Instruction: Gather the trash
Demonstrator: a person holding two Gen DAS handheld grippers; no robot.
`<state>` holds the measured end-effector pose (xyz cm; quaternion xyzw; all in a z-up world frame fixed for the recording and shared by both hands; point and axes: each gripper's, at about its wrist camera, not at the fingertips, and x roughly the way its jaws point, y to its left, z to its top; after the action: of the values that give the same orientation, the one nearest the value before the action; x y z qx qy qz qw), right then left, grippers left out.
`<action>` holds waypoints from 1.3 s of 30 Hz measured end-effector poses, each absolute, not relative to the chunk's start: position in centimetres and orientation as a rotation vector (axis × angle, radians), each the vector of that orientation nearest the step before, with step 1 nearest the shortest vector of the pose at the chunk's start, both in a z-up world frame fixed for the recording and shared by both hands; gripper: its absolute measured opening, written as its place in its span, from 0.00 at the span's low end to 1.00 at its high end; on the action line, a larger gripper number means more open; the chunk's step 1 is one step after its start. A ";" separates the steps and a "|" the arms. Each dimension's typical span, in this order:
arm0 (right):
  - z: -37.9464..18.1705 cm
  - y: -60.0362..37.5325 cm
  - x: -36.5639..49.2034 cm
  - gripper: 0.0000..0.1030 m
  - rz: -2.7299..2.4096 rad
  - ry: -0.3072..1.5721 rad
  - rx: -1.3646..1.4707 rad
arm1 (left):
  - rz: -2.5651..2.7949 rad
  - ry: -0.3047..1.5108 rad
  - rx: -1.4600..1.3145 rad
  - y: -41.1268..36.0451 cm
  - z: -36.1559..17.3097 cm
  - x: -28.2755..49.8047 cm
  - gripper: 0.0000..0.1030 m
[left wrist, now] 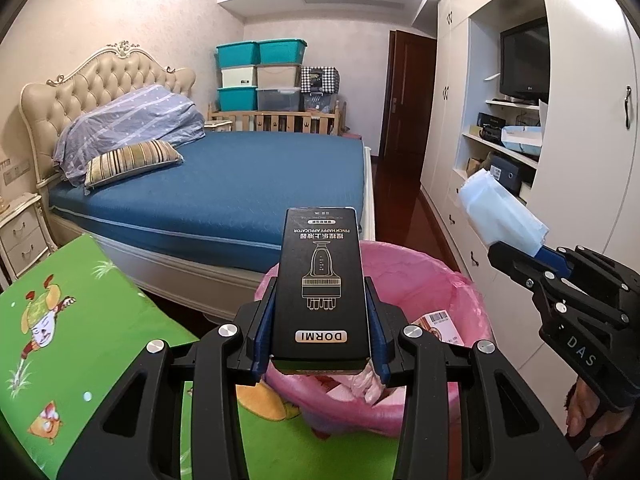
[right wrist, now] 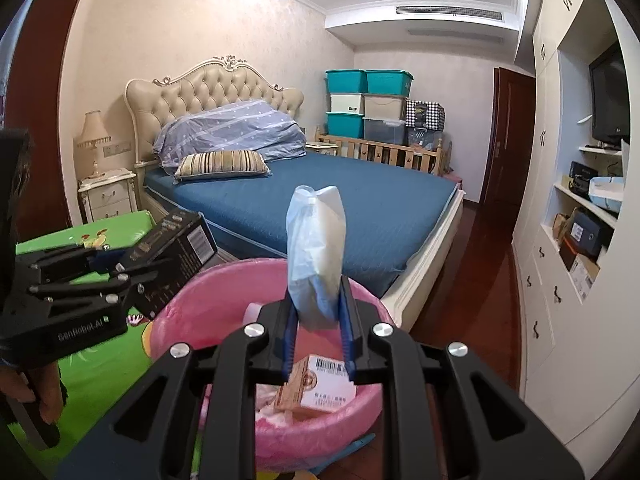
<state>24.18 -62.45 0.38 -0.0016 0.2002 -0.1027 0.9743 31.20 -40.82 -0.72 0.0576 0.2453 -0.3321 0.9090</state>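
My left gripper [left wrist: 320, 322] is shut on a black DORMI box [left wrist: 320, 280], held upright above the near rim of a bin lined with a pink bag [left wrist: 432, 280]. My right gripper [right wrist: 318, 320] is shut on a pale blue plastic packet [right wrist: 316, 248], held over the same bin [right wrist: 224, 292]. The bin holds a small barcode-labelled carton [right wrist: 320, 390] and crumpled wrappers. In the left wrist view the right gripper [left wrist: 532, 256] shows at the right with the packet [left wrist: 500, 212]. In the right wrist view the left gripper [right wrist: 120, 276] shows at the left with the black box [right wrist: 176, 252].
A green cartoon play mat [left wrist: 80, 320] lies under and left of the bin. A bed with a blue cover [left wrist: 240, 176] stands behind it. White cupboards and shelves [left wrist: 500, 140] line the right wall. A nightstand [left wrist: 20, 232] stands far left. Dark red wood floor [right wrist: 472, 288] runs along the bed.
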 end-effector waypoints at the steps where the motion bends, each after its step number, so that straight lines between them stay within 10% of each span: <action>1: 0.3 -62.8 24.6 0.21 -0.200 0.401 0.003 | -0.686 0.508 0.119 -41.3 -0.9 31.4 0.36; 3: 0.3 -63.4 26.0 0.41 -0.173 0.403 0.025 | -0.703 0.510 0.120 -42.0 -1.3 31.9 0.38; 7: -0.3 -65.6 27.8 0.59 -0.165 0.403 0.093 | -0.676 0.469 0.135 -42.6 -1.8 32.1 0.78; 27: 5.3 -60.4 18.5 0.94 -0.254 0.307 0.106 | -0.609 0.343 0.201 -35.0 2.2 25.2 0.87; 39: 11.3 -55.1 17.3 0.95 -0.322 0.321 0.143 | -0.627 0.316 0.198 -26.2 5.0 21.1 0.87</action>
<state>17.31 -55.07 11.29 0.0707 0.1589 -0.1597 0.9717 21.06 -26.24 5.00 0.0968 0.1543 -0.3068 0.9342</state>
